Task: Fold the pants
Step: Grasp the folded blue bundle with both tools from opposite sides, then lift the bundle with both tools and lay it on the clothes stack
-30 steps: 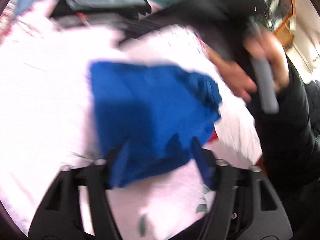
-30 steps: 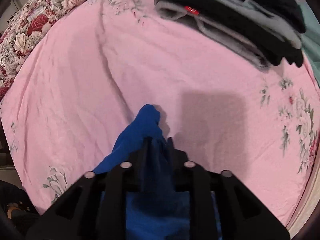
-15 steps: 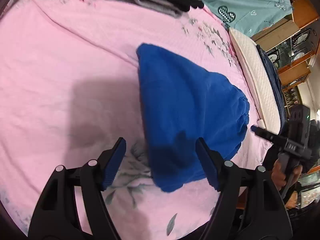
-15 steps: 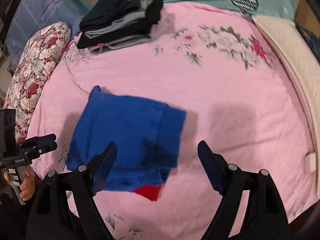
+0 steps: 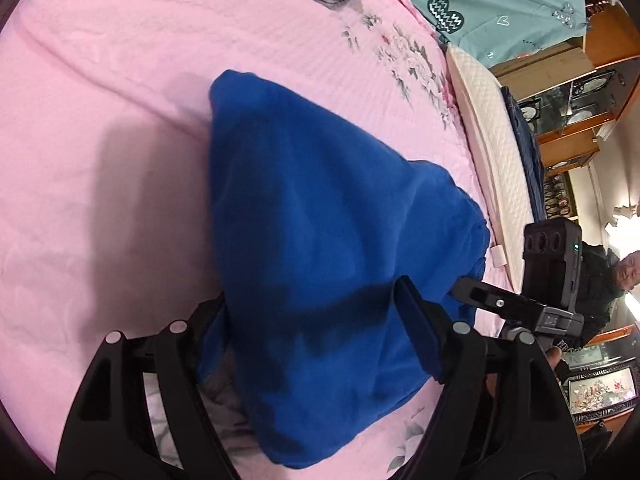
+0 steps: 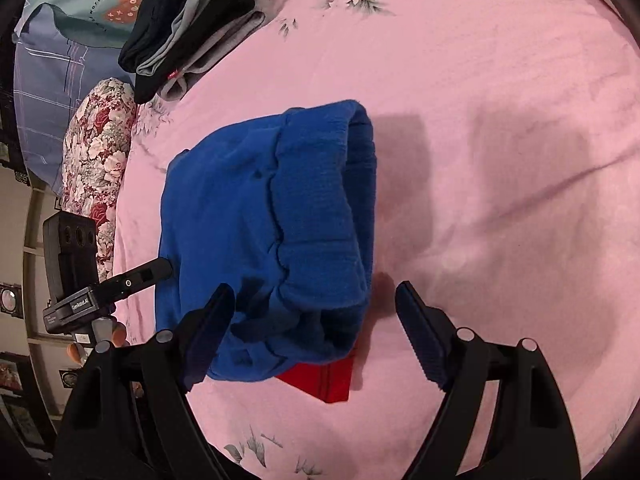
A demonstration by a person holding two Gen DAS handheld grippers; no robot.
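Note:
The blue pants lie folded into a compact bundle on the pink bedsheet. In the right wrist view the bundle shows its elastic waistband at the right side, and a red piece sticks out under its near edge. My left gripper is open, low over the bundle's near edge, its left finger partly behind the cloth. My right gripper is open and empty, just above the near corner of the bundle. Each gripper shows in the other's view: the right one, the left one.
A stack of folded dark and grey clothes lies at the far side of the bed. A floral pillow and teal and blue bedding lie beyond it. A white quilted mattress edge and wooden cabinets stand past the bed.
One second ago my right gripper was shut on the pants. Both grippers have since opened and drawn back, then come closer again. The pants now rest folded on the sheet.

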